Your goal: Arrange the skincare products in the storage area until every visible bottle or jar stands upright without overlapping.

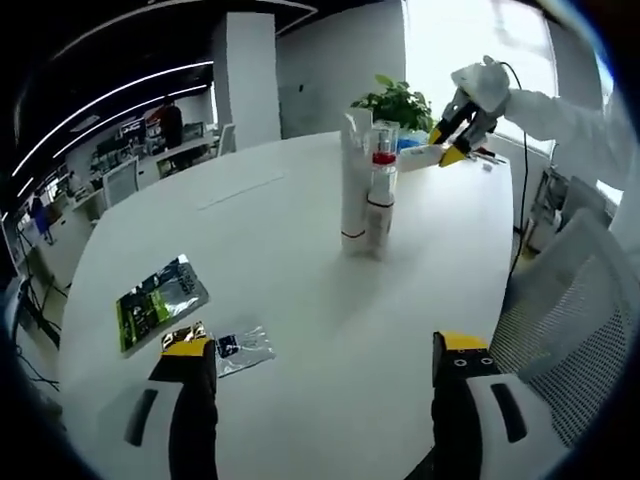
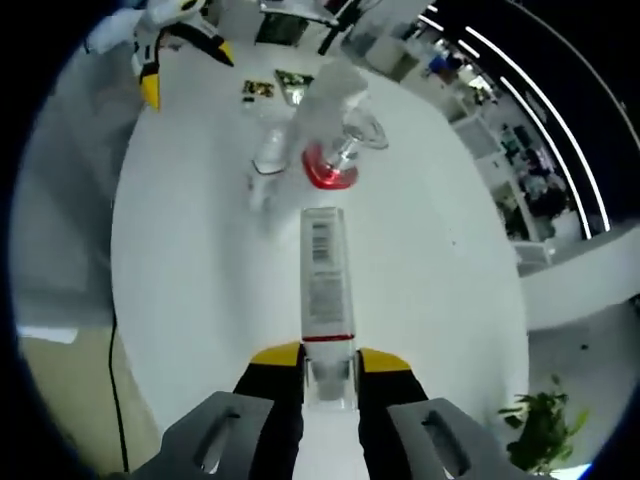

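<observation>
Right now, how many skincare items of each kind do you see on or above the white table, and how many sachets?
Standing tall white tubes: 1
Standing red-capped bottles: 1
Boxed products held by the right hand-held gripper: 1
Foil sachets: 2
Total: 5

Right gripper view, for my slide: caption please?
Right tongs shut on a clear tube, above the white table near upright bottles.

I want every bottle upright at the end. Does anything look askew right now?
Yes: the right gripper is shut on a clear tube held lying flat, while the two bottles stand upright together on the white table.
</observation>
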The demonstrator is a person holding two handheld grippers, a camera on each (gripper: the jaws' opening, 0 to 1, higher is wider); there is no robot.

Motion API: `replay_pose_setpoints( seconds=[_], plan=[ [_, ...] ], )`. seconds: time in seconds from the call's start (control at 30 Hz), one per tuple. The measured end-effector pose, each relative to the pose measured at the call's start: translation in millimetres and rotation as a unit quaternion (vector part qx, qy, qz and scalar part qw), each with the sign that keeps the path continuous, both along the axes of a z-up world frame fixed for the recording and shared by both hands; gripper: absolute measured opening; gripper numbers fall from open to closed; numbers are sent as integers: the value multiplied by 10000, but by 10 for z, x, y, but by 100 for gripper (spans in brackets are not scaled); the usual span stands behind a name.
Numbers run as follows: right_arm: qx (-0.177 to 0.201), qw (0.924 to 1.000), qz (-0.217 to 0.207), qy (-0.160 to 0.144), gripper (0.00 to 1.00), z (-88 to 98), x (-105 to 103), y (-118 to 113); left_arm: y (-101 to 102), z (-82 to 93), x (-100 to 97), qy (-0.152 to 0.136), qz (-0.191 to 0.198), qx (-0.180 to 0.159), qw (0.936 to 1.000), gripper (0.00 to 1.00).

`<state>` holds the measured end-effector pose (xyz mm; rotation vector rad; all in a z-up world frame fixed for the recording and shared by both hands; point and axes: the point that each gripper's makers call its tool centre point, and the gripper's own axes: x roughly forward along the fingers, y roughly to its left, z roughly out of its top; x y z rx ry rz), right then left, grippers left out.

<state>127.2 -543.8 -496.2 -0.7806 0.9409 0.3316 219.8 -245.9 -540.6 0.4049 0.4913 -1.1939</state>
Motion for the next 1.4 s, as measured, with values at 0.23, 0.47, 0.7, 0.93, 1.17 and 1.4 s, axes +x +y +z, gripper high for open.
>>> replay_pose_setpoints(
  seconds=[0.23,0.47,0.7,0.93,1.17,1.4],
  plan=[
    [-61,9994,252,-236,11,194,-44,299,-79,49,-49,-319,-283,-28,9991,80],
    [-21,9975,637,-316,11,275,7,693,-159,184,-82,-727,-475,-178,9961,74],
    [56,9930,1128,-356,11,300,127,1135,-176,292,-77,-656,-440,-489,9957,66],
    [-50,9860,1639,-305,11,265,261,1529,-227,350,-130,-959,-611,-515,9922,61],
    [-185,9790,2020,-189,11,154,369,1803,-226,434,-95,-948,-478,-730,9917,49],
    [-460,9703,2375,-72,11,50,434,2000,-267,417,-153,-1162,-683,-639,9888,43]
  ],
)
